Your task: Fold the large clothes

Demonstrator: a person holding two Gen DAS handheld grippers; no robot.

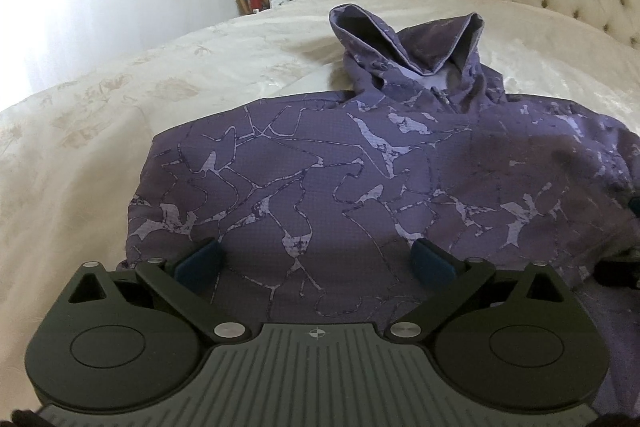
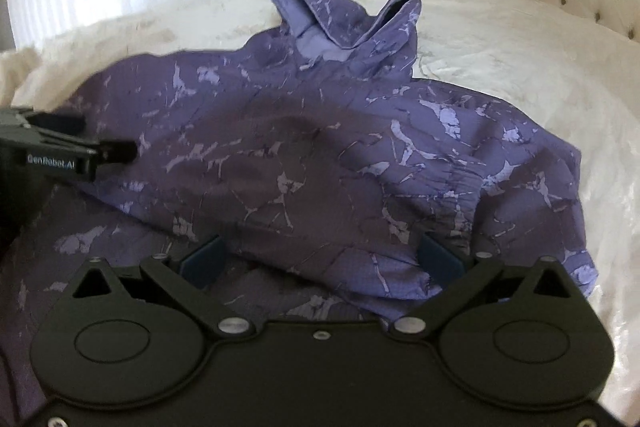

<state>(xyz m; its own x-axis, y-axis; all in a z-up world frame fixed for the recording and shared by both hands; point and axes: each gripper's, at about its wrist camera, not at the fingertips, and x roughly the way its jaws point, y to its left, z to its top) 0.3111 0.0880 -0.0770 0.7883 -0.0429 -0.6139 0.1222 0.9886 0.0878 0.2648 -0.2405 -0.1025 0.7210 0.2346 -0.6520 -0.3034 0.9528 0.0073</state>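
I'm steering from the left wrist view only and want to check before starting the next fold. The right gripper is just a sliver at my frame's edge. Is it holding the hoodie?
Observer: No. The right gripper is over the hoodie with its jaws wide open and nothing pinched between the pads.
Operator: And the hoodie's right side, which is cut off for me?
Observer: It ends in a rumpled, bunched edge lying on the white bedcover, not flat.
Operator: How does my gripper look from there?
Observer: The left gripper is over the garment's left part. It is open, with fabric beneath it and none gripped.
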